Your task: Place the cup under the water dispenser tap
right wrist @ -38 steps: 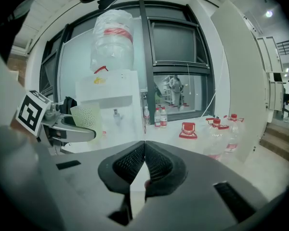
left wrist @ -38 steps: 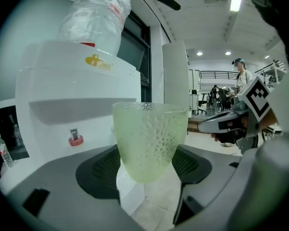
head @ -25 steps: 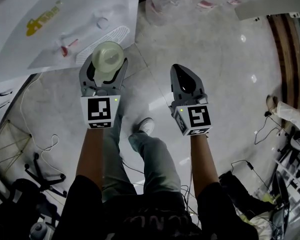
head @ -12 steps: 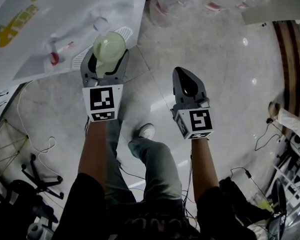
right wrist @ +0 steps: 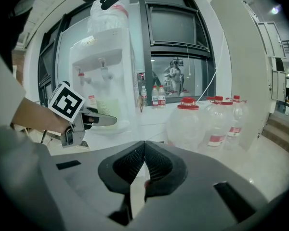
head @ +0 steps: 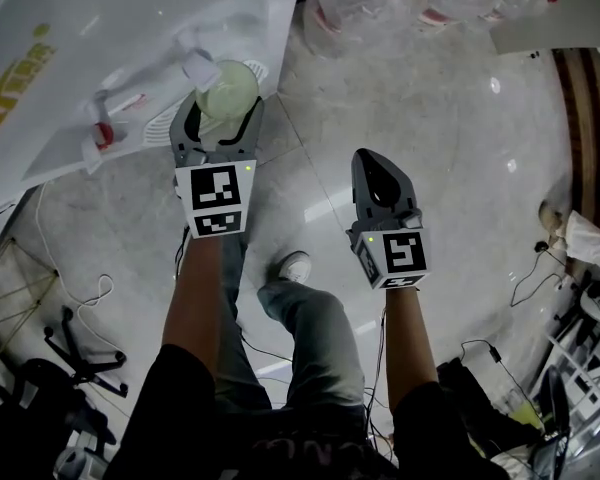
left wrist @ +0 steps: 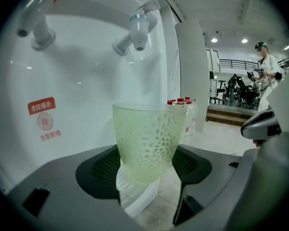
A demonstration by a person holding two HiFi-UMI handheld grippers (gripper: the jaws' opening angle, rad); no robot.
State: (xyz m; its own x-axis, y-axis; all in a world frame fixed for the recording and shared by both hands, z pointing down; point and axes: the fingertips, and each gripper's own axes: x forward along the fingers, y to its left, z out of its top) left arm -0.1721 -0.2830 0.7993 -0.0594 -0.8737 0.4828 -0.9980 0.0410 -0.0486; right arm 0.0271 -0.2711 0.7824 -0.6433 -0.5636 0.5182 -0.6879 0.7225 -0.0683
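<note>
The left tool is clamping a pale green cup between its jaws, holding it upright by the lower wall. Just ahead of this tool, the white dispenser is filling the view. Its white tap is hanging above the cup's rim, and a red tap is sitting up to the tool's left. Whether the cup is sitting squarely beneath the white tap is not clear. The right tool is hovering over the floor with its jaws pressed together, gripping nothing. Water bottles are standing ahead of it, to its right.
</note>
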